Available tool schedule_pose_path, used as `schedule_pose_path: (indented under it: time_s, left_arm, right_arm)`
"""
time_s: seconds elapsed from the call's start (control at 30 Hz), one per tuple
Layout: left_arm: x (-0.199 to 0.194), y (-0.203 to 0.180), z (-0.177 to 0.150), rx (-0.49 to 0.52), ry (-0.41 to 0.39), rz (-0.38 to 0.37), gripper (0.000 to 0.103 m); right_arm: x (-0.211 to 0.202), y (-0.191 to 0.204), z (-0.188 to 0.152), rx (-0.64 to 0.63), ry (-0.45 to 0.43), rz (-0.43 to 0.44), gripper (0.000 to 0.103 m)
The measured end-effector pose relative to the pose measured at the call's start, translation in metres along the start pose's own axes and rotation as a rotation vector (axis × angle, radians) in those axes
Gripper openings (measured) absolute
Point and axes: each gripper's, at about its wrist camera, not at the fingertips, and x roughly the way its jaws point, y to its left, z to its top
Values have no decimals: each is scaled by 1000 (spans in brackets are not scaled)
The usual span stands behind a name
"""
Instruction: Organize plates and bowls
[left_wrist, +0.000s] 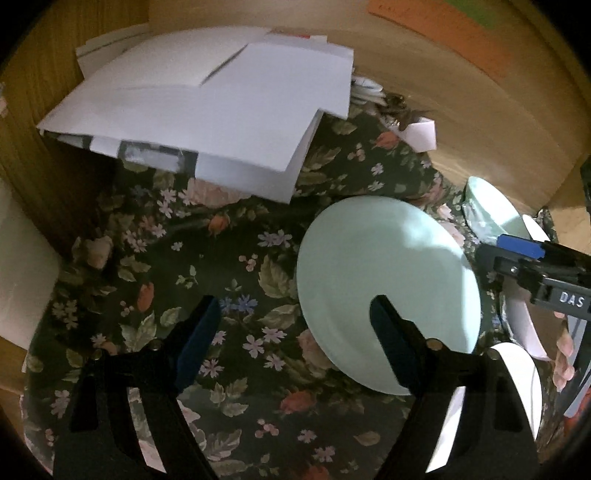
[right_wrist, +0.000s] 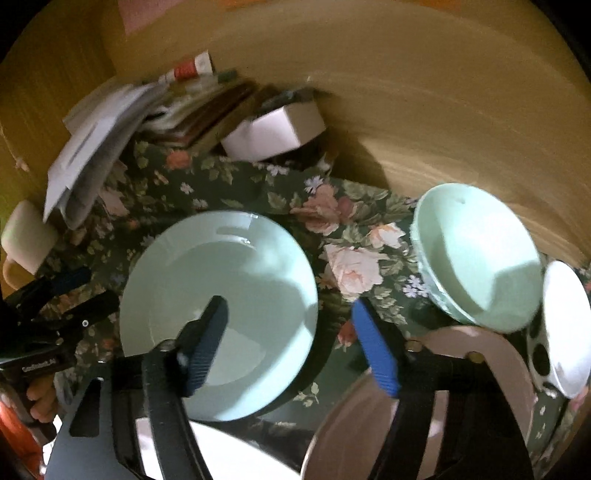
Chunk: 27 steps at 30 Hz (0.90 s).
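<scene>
- Left wrist view: left gripper (left_wrist: 291, 325) has jaws apart, nothing between them but the floral tablecloth (left_wrist: 229, 258). Mint-green plate (left_wrist: 388, 291) lies flat on the cloth; its left rim sits just inside the right-hand finger, most of the plate is off to the right of the gap.
- Same view: right gripper (left_wrist: 524, 254) comes in from the right edge, over a mint bowl (left_wrist: 491, 210). White papers (left_wrist: 207, 110) lie well apart, at the back.
- Right wrist view: right gripper (right_wrist: 291, 343) has jaws apart, empty. Plate (right_wrist: 221, 314) is under the left-hand finger; its right rim falls in the gap. Mint bowl (right_wrist: 480, 258) is up-right, outside the jaws; pale pinkish plate (right_wrist: 480, 343) is under the right-hand finger.
- Doing it well, probably: pick one rim pt, straddle it w/ one finger above & one below, close slowly. Glazed rim looks slippery; keep clear of the bowl nearby.
</scene>
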Motion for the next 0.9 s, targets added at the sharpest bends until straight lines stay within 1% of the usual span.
schedule_pose_path:
  time_s: [0.03,0.07,0.1,0.13,0.2,0.23,0.3,0.37,0.4,0.6,0.77,0.9]
  left_arm:
    - [3,0,0,3,7,-3,74]
    - [6,0,-1,6,12,-12,73]
    - [8,0,-2,7,14,-23,70]
    - [9,-1,-2,8,15,-26,68]
    - [12,-1,-3,10,18,-29,64]
    - [13,-1,-2,9,23,-27,61]
    - [17,-1,-3,9,35,-33,55]
    - [20,0,-3,6,44,-39,54]
    - [22,-1,-2,9,47,-42,53]
    - [25,-2,-3,13,44,-50,52]
    - [16,13,-6,3,43,-45,52]
    - [17,25,-7,-17,68,-40,51]
  right_arm:
    - [4,0,2,-1,17,-1,54]
    - [7,-1,4,-2,32,-1,49]
    - [12,-2,5,-1,49,-1,42]
    - [16,-4,7,4,69,1,39]
    - [24,-6,9,16,101,7,35]
    - [26,-7,10,18,111,6,33]
    - [30,-6,11,6,126,-17,33]
    - [31,-3,11,-9,128,-28,32]
    - [32,-1,11,-19,134,-22,30]
    - [47,16,16,-42,170,-49,29]
    - [47,23,14,-26,185,18,29]
    - [44,41,3,-34,180,39,29]
